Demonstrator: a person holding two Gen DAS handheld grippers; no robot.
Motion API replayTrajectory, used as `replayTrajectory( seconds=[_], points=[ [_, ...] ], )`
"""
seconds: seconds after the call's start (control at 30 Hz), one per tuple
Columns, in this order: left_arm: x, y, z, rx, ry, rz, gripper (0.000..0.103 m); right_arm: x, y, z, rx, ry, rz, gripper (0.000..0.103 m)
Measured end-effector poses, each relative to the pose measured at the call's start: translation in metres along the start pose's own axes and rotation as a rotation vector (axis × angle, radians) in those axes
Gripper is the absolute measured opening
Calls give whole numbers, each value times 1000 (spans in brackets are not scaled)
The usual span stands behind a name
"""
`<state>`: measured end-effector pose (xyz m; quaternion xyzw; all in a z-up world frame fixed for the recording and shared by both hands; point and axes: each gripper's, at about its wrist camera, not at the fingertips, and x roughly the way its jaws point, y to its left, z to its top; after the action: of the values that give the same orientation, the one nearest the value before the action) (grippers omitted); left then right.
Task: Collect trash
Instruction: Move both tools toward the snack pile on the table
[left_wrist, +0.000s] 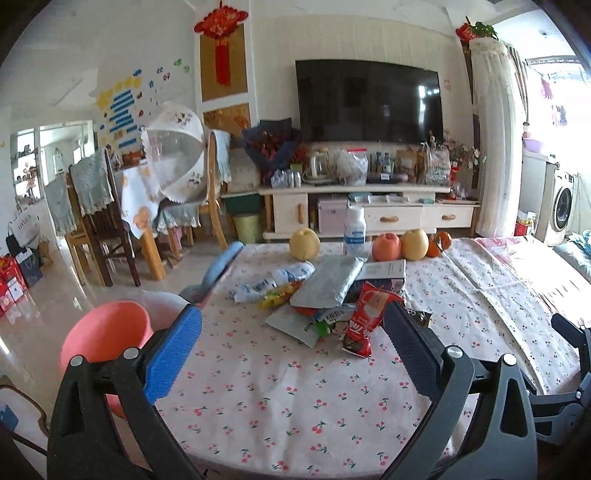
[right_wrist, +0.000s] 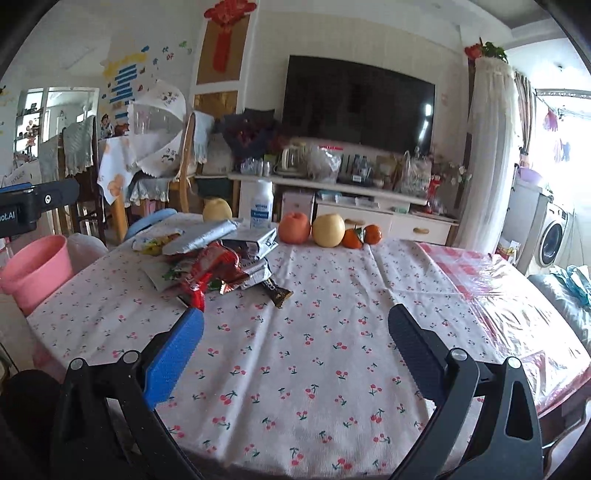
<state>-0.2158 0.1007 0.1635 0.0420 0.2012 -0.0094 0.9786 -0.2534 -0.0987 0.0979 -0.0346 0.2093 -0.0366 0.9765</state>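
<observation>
A heap of wrappers lies on the cherry-print tablecloth (left_wrist: 280, 398): a red snack packet (left_wrist: 364, 319), a silver foil bag (left_wrist: 328, 280), a blue-white wrapper (left_wrist: 273, 282) and a yellow one (left_wrist: 275, 295). My left gripper (left_wrist: 293, 325) stands open just short of the heap, nothing between its fingers. A pink bin (left_wrist: 107, 332) sits off the table's left edge, beside the blue finger. In the right wrist view the heap (right_wrist: 218, 262) lies ahead to the left, with a brown bar wrapper (right_wrist: 277, 291) nearest. My right gripper (right_wrist: 295, 332) is open over bare cloth (right_wrist: 295, 369). The pink bin (right_wrist: 37, 269) shows at far left.
At the table's far edge stand a pear (left_wrist: 303, 243), a white bottle (left_wrist: 354, 229), an apple (left_wrist: 386, 246), another pear (left_wrist: 414, 244) and oranges (left_wrist: 439, 243). A blue chair back (left_wrist: 221, 262) is at the left edge. Plastic sheet (right_wrist: 491, 280) covers the right side.
</observation>
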Motion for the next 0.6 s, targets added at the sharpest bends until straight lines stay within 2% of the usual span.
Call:
replayTrajectory(
  seconds=[0.2,0.6],
  points=[
    [-19,13,3,-22,-30,-5,99,-16,5,-2,-2,-28,-1,99],
    [-33,25,1,-47,-57,3,99,-33,16,-4,-42,-70,-16,99]
  ],
)
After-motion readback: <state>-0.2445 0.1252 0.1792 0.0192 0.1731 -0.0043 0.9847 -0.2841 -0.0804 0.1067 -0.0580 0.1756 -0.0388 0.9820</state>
